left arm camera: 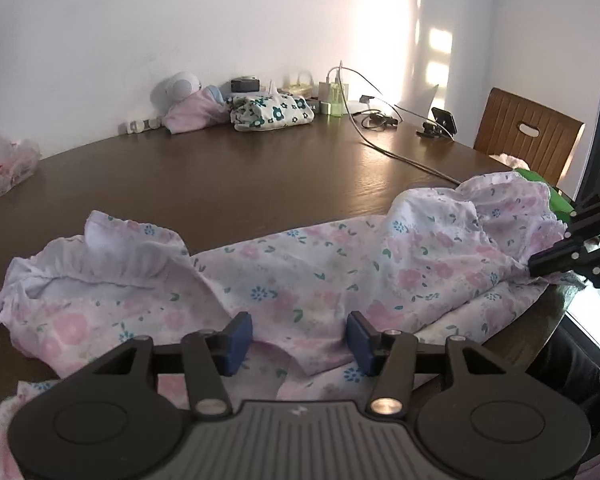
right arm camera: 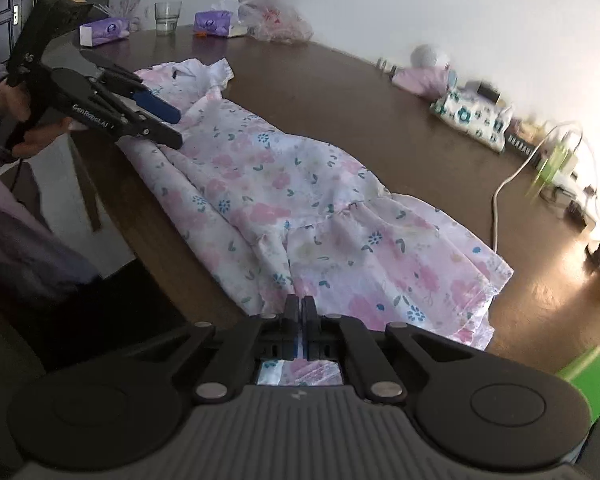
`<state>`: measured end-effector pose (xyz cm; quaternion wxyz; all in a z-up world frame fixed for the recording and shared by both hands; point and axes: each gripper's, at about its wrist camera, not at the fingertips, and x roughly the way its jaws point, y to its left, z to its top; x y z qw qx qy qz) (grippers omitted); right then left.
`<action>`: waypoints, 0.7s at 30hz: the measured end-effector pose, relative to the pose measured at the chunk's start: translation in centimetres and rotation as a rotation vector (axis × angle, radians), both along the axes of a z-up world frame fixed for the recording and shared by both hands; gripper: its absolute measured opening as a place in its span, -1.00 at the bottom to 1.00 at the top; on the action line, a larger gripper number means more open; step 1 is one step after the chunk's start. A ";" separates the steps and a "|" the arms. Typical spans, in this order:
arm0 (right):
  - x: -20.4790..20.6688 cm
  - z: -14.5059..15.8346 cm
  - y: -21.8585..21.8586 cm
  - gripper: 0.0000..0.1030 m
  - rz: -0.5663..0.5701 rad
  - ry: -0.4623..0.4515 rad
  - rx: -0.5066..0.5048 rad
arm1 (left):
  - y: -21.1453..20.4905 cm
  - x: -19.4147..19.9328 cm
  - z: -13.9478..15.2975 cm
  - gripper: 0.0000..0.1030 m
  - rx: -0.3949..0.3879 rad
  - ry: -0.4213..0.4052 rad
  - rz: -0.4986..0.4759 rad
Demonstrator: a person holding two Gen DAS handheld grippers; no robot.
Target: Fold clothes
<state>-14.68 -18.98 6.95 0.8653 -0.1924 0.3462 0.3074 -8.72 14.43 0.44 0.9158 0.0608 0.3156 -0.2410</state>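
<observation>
Along the near edge of the brown table (left arm camera: 260,184) lies a floral dress (left arm camera: 308,276), pale with pink and blue flowers, stretched lengthwise with its ruffled collar end bunched at one side and its gathered skirt at the other. Over the collar end, the left gripper (left arm camera: 300,338) hangs with its blue pads spread apart, cloth beneath them but nothing pinched; the right wrist view shows it (right arm camera: 160,120) poised just above the bodice, a hand (right arm camera: 16,108) around its handle. At the skirt end, the right gripper (right arm camera: 302,312) is clenched tight, a thin fold of the hem caught between its pads, and the left wrist view agrees, showing the cloth drawn up toward its black fingers (left arm camera: 556,258). To my eye the dress is light, thin cotton: limp, quick to wrinkle, likely to sag and slide on the smooth wood rather than keep any shape. I would take it by the seams, at the shoulder ruffle and the hem corner, since the stitched edges give a firmer bite than the loose middle. A white cable (right arm camera: 504,184) trails just beyond the skirt and could snag.
</observation>
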 end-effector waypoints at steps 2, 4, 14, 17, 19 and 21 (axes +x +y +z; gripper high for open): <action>1.2 1.9 -0.5 -0.87 -0.039 -0.025 0.142 | 0.3 0.3 1.2 0.00 -0.050 -0.008 0.005; 3.5 3.0 -0.7 -0.87 -0.124 -0.068 0.239 | 0.1 1.2 2.4 0.09 -0.112 -0.035 0.029; 6.2 -2.6 -1.8 -0.87 -0.448 -0.108 0.115 | -4.4 4.7 -0.8 0.01 0.060 -0.046 0.282; 5.4 -2.6 -4.1 -0.87 -0.540 -0.121 0.131 | -4.4 4.7 -0.9 0.01 0.073 -0.054 0.349; 4.8 -2.0 -4.8 -0.86 -0.514 -0.115 0.174 | -4.4 5.2 -0.8 0.01 0.066 -0.045 0.390; 4.1 -0.8 -4.7 -0.86 -0.403 -0.109 0.241 | -4.9 5.4 -0.8 0.02 0.083 -0.053 0.401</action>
